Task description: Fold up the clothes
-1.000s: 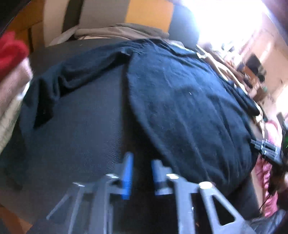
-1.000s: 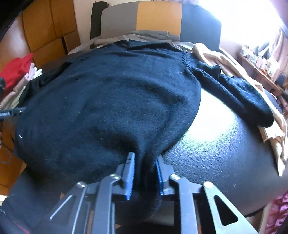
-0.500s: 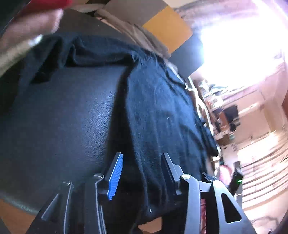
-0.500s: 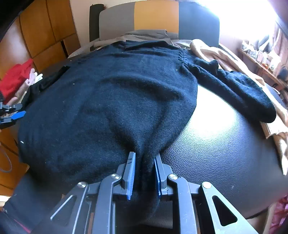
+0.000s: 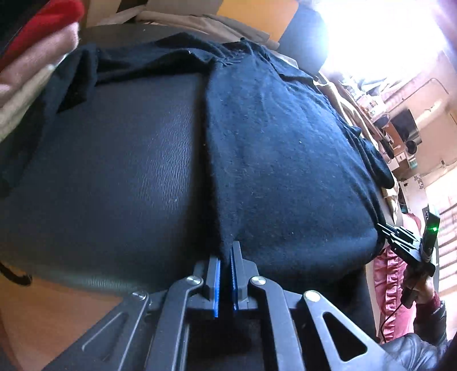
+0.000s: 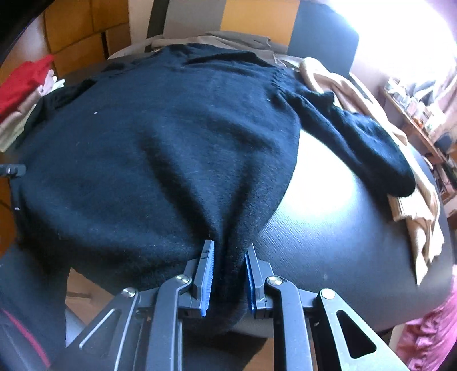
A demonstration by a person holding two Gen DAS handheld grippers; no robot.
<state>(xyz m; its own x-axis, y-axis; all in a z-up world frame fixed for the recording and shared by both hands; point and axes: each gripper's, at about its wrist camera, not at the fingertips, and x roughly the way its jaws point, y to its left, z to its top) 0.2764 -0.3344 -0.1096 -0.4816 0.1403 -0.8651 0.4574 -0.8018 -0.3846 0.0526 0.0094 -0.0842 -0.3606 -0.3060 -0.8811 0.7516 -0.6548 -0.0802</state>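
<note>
Right wrist, black sweater (image 6: 177, 148) lengthwise, collar far

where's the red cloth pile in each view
Left wrist: the red cloth pile fills the top left corner, blurred, above pale folded cloth.
Right wrist: it sits at the left edge, upper part, beyond the sweater's left side.
Shared landmark: the black sweater spread on the black surface, pinched by both grippers.
</note>
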